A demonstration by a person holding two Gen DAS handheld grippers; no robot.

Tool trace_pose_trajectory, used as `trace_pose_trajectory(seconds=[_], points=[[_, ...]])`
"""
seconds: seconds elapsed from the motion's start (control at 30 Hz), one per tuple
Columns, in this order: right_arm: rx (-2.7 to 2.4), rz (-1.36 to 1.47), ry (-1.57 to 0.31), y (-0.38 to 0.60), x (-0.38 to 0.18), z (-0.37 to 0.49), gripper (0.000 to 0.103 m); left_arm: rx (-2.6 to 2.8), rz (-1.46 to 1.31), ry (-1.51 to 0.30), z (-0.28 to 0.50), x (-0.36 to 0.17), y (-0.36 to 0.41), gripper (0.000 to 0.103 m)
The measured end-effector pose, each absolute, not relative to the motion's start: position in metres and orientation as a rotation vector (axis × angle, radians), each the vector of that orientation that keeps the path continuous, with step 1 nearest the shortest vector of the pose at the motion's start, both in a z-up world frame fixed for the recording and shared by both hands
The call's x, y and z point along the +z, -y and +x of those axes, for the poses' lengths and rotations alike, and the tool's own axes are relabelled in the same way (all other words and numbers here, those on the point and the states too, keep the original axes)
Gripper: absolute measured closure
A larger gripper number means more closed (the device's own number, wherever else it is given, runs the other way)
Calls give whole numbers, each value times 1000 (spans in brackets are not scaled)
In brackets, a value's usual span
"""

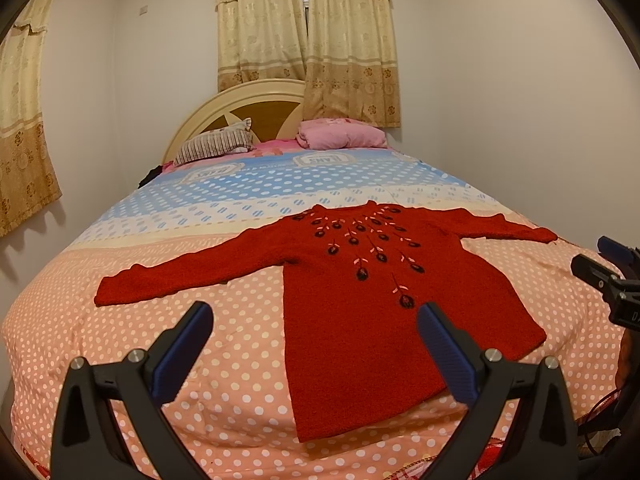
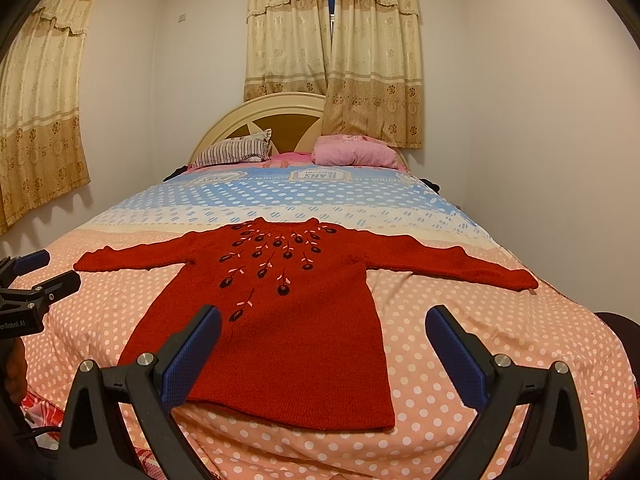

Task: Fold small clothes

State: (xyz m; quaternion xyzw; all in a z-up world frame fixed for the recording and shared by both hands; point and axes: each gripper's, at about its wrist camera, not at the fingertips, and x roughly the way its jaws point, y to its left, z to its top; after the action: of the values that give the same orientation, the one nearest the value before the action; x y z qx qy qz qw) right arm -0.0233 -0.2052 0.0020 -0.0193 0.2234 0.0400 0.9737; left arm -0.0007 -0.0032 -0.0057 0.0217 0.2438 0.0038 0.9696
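Black-framed, blue-padded left gripper (image 1: pixel 314 322) hovers above the near edge of the peach polka-dot bedspread (image 1: pixel 160 336), jaws spread wide and empty. Between both tools, the red knitted sweater with dark embroidered flowers (image 2: pixel 280 320) lies flat, front up, sleeves stretched out sideways. Rightward, the matching right gripper (image 2: pixel 323 326) gapes equally wide, gripping nothing.

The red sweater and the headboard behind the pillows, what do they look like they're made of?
The red sweater looks like knitted wool or acrylic yarn: fuzzy matte surface, fine ribbing along the hem, stitched-on dark flowers. Which fibre, I can't tell. The headboard looks like wood or board with a smooth cream painted rim and brown panels; its faint sheen suggests lacquer.
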Motion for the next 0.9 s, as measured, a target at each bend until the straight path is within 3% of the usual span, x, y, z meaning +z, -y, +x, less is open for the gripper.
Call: trace_pose_trajectory(seconds=[0.9], points=[[83, -43, -463, 202, -2, -24, 1, 8, 39, -495, 0, -6, 1, 0]])
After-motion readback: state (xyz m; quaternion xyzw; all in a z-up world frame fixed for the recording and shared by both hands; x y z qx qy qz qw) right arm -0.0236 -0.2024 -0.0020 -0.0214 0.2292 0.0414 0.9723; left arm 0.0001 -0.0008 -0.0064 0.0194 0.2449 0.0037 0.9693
